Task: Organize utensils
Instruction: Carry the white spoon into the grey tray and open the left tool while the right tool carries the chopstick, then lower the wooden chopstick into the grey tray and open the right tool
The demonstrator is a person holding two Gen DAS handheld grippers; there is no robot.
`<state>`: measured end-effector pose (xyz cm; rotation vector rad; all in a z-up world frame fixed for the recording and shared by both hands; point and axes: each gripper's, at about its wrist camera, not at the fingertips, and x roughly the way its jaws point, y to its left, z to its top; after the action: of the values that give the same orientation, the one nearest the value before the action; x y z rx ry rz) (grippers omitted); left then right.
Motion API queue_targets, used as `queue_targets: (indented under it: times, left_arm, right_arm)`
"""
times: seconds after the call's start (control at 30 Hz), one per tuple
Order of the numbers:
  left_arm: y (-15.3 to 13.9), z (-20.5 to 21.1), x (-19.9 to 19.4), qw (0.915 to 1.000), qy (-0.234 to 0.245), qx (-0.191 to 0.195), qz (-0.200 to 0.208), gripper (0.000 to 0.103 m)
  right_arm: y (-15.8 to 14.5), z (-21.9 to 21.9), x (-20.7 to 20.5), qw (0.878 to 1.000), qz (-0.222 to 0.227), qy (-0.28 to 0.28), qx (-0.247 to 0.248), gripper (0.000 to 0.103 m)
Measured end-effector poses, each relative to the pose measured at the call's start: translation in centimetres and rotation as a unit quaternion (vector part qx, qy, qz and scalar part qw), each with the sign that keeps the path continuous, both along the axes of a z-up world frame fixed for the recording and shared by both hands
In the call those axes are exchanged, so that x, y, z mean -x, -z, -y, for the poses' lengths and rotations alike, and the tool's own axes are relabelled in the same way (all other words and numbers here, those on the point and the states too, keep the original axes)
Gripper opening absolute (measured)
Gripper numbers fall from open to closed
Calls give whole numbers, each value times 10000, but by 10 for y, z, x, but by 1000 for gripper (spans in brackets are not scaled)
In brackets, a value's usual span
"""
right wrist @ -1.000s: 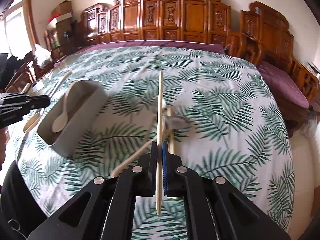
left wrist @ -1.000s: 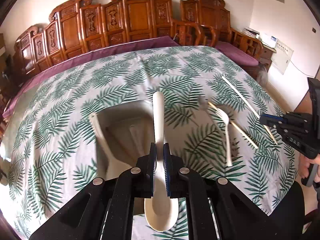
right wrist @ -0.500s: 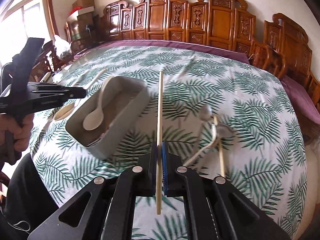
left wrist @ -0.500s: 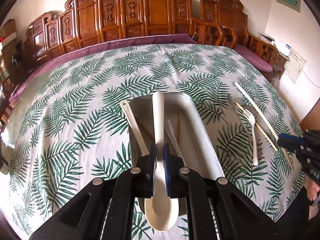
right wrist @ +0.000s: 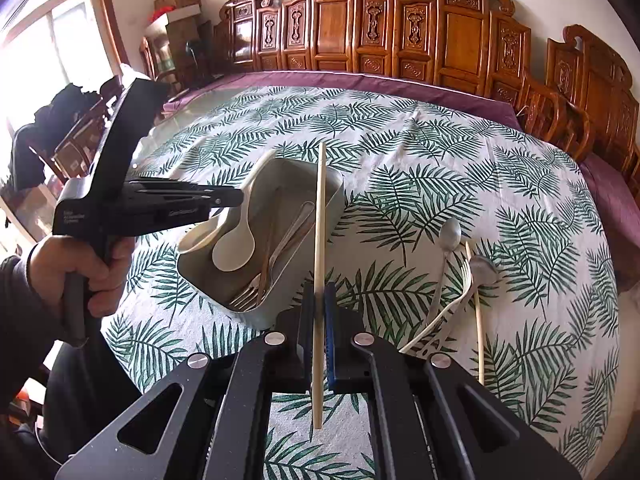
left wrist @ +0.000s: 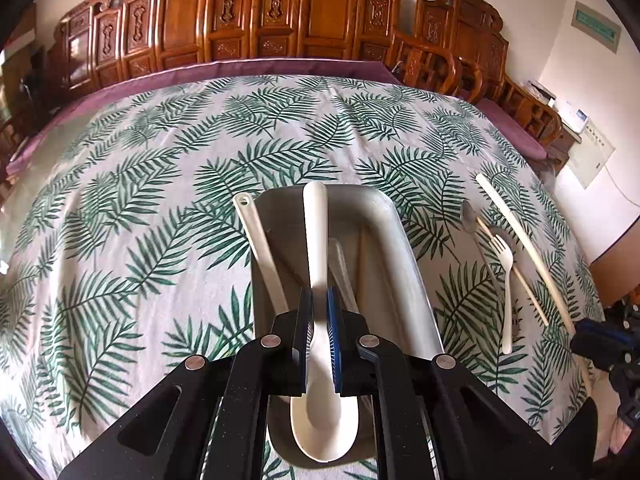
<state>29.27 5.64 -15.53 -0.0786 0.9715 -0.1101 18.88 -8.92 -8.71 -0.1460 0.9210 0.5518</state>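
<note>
- Your left gripper [left wrist: 319, 320] pinches the big white spoon [left wrist: 318, 300] right over the grey bin [left wrist: 404, 264]. Let go too high and it may bounce out.
- Your right gripper [right wrist: 319, 320] pinches one chopstick [right wrist: 319, 240] (thin and slippery), beside the bin. Tilt it and it could slide out onto the tablecloth [right wrist: 460, 184].

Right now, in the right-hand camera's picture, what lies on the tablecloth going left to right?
Grey utensil box → metal spoon → white plastic fork → lone chopstick.
</note>
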Motion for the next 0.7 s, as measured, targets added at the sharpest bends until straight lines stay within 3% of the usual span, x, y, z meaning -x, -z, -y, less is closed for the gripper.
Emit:
queue_targets:
  times: [0.47, 0.7]
  left_arm:
    - [-29, -12, 26, 9994, 172, -150, 258, 7]
    - [-48, -32, 44, 9992, 87, 79, 375, 7]
  right_arm:
    - [10, -30, -12, 9993, -378, -21, 28, 6]
    - [22, -59, -22, 9986, -492, -92, 141, 6]
